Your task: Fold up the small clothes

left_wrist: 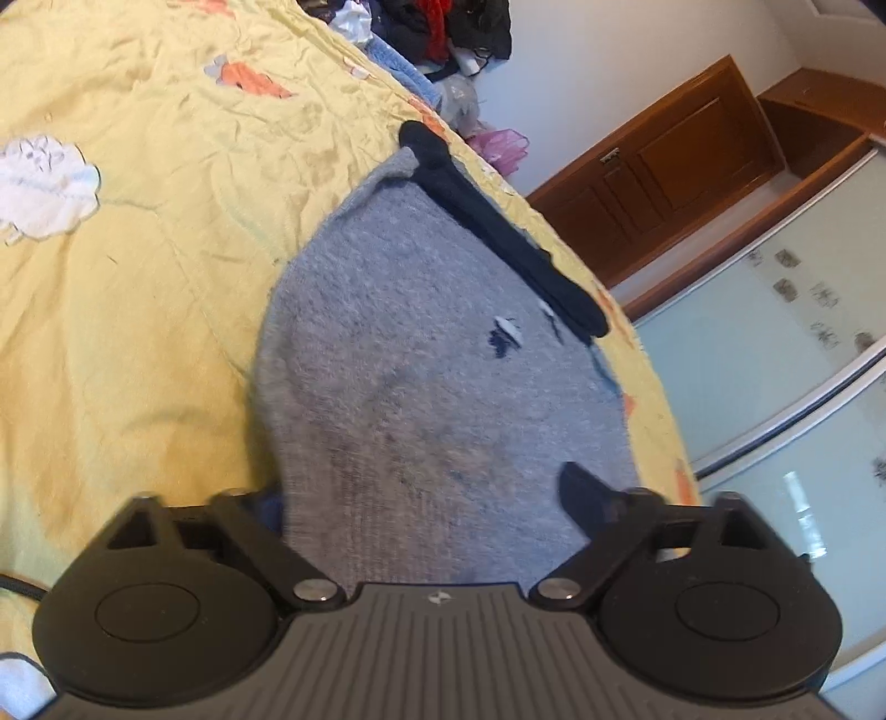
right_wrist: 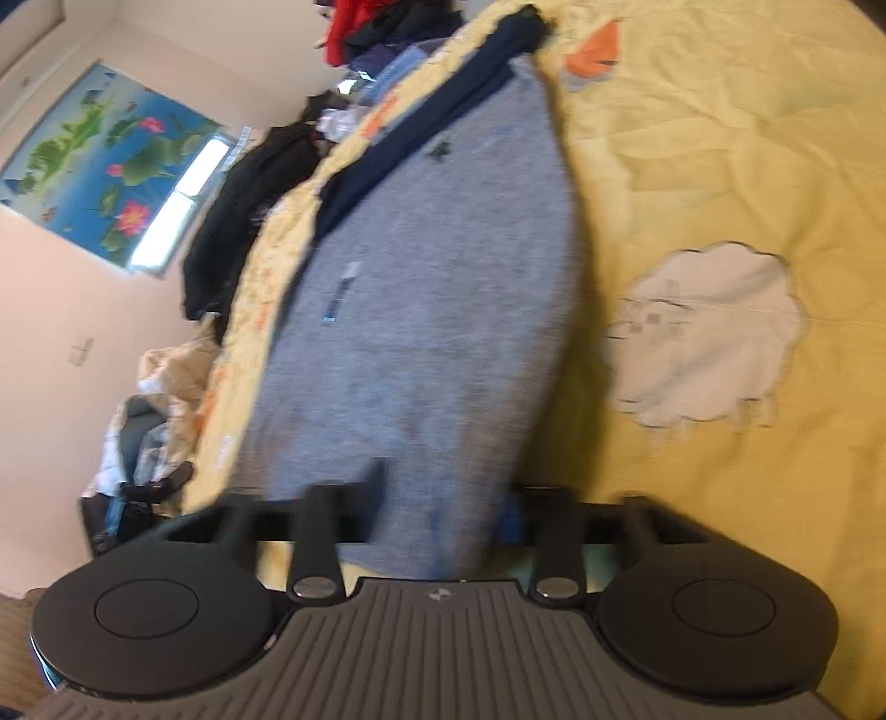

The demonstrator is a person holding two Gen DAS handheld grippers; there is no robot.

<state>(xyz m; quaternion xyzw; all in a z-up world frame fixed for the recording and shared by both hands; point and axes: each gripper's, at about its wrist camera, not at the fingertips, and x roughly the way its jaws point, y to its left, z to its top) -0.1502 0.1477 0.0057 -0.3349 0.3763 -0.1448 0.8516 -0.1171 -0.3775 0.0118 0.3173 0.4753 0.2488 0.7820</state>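
Note:
A small grey knit garment [left_wrist: 421,376] with a dark navy band [left_wrist: 498,227] lies on the yellow bedspread [left_wrist: 138,266]. In the left wrist view its near end runs between the fingers of my left gripper [left_wrist: 426,498]; the right finger [left_wrist: 581,498] lies on the cloth and the left one is hidden by it. In the right wrist view the same garment [right_wrist: 432,288] and its navy band [right_wrist: 432,116] stretch away from my right gripper [right_wrist: 443,498], whose fingers close in on the near end of the cloth. Both views are blurred.
The bedspread has a white sheep patch [left_wrist: 44,188] [right_wrist: 714,332] and orange patches [left_wrist: 255,77]. A pile of dark and red clothes [left_wrist: 443,27] [right_wrist: 376,27] lies beyond the bed's far edge. Wooden cabinets [left_wrist: 692,155] and a lotus poster [right_wrist: 111,155] line the walls.

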